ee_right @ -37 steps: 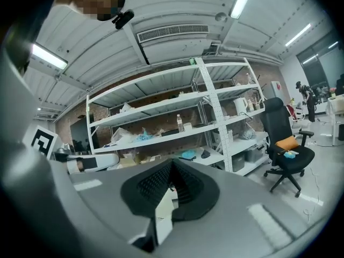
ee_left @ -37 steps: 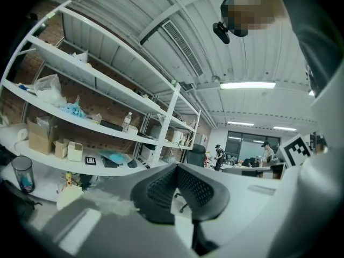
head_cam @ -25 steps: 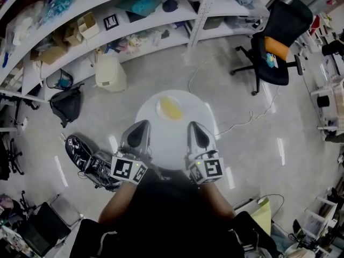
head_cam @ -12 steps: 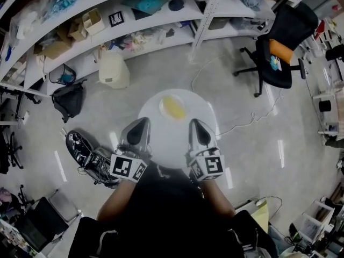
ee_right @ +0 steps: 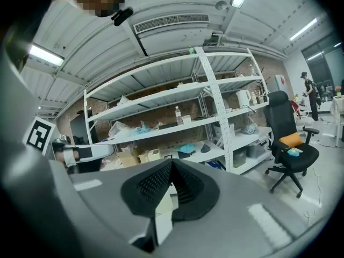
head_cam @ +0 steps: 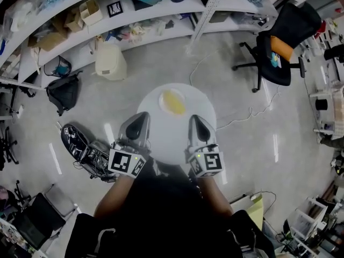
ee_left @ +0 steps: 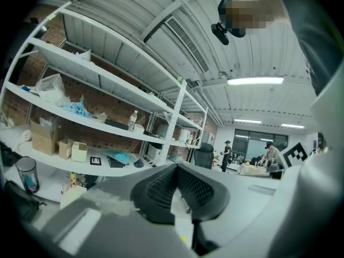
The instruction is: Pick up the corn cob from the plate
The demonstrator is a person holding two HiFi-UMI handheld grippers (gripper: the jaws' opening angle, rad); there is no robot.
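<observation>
Head view. Round white table (head_cam: 161,144) sits centre frame. A white plate (head_cam: 163,95) lies at the table's 12 o'clock edge, and the corn cob (head_cam: 174,102), a pale yellow patch, lies on it, untouched.
The left gripper (head_cam: 142,116) is over the table's 8 o'clock side and the right gripper (head_cam: 193,117) is over its 4 o'clock side. Both point toward 12, side by side. Both tips are well short of the plate, and the cob is further out, between their two lines.
Each gripper carries a marker cube (head_cam: 127,162) at its near end, by the person's forearms.
On the floor around the table: a black office chair (head_cam: 282,39) with an orange cushion at 2 o'clock, a cream bin (head_cam: 110,63) at 10 o'clock, and a dark bag (head_cam: 63,93) further out at 9 o'clock. White shelving (head_cam: 107,12) runs across from 10 to 1.

Left gripper view. The left gripper (ee_left: 176,167) has its black ribbed pads clenched tip to tip, with nothing caught between them. Below the tips a thin slit shows white surface and a small yellow speck; I cannot tell what the speck is. The shelving fills 9 to 12, and people stand far off at 3 o'clock.

Right gripper view. The right gripper (ee_right: 172,162) also has its pads pressed together at the tip, grasping nothing. Only a sliver of white shows in the slit beneath. The shelving spans the middle, with the office chair at 3 o'clock. No plate or cob can be made out here.
</observation>
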